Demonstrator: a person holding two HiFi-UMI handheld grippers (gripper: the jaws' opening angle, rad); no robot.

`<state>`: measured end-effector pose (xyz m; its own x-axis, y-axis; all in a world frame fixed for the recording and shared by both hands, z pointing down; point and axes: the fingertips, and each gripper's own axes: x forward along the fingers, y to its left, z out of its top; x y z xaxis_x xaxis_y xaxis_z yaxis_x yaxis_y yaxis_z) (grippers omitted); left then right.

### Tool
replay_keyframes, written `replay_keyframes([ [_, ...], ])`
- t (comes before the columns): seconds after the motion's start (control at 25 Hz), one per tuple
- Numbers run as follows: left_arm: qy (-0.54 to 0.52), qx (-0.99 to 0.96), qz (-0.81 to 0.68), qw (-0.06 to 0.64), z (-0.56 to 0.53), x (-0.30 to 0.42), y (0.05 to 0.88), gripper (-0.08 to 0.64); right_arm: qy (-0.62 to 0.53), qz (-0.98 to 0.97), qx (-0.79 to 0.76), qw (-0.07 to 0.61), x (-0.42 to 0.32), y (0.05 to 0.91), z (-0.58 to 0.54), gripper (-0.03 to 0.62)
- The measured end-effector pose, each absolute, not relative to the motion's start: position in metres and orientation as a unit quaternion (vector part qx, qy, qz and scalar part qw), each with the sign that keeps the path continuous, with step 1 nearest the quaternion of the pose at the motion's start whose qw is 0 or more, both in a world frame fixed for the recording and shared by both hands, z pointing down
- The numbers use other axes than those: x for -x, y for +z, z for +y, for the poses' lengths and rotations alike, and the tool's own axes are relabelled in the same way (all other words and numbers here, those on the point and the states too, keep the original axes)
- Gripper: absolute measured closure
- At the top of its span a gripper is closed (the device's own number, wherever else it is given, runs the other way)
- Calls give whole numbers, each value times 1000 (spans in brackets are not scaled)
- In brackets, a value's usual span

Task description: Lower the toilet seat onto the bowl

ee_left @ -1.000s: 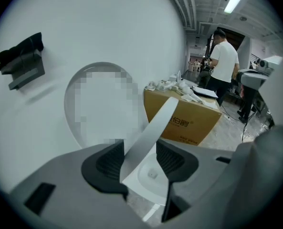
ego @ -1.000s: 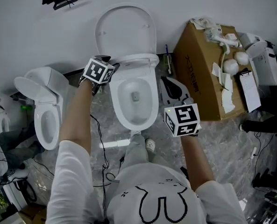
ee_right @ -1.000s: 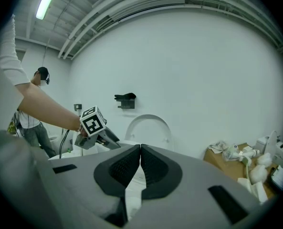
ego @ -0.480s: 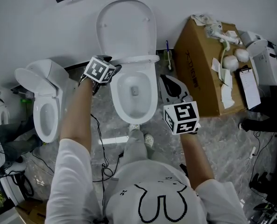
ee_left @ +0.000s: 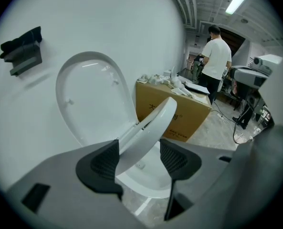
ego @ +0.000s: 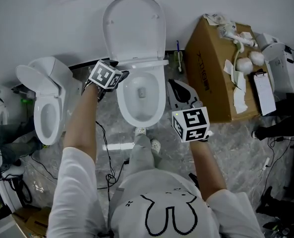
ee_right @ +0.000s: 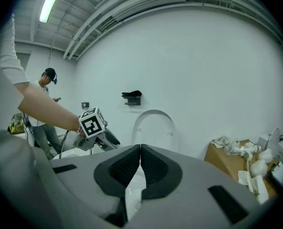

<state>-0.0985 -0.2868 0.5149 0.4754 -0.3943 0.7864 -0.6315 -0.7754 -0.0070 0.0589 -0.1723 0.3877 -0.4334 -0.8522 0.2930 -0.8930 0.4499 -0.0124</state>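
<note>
**A:** How far down is the toilet seat (ee_left: 148,128)?

**B:** Partway, it seems. It is tilted above the bowl (ego: 121,103), between the left gripper's (ee_left: 141,161) opening jaws, with the lid (ego: 134,26) upright. The right gripper (ee_right: 140,163), jaws together and empty, hangs beside the bowl's right edge.

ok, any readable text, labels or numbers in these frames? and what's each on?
Nothing can be quoted; no text is legible.
Cardboard box: dark print on its side, too blurred to read.
Clipboard sheet: any print is too small to read.
Marker cubes: black-and-white square patterns only, no words or numbers.
</note>
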Motion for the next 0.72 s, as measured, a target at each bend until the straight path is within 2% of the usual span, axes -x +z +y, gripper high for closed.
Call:
replay_keyframes([
  [0.72,407,-851,-285,173,-232,95,541,241,98,-850,-501,133,-59,409,-141,563],
])
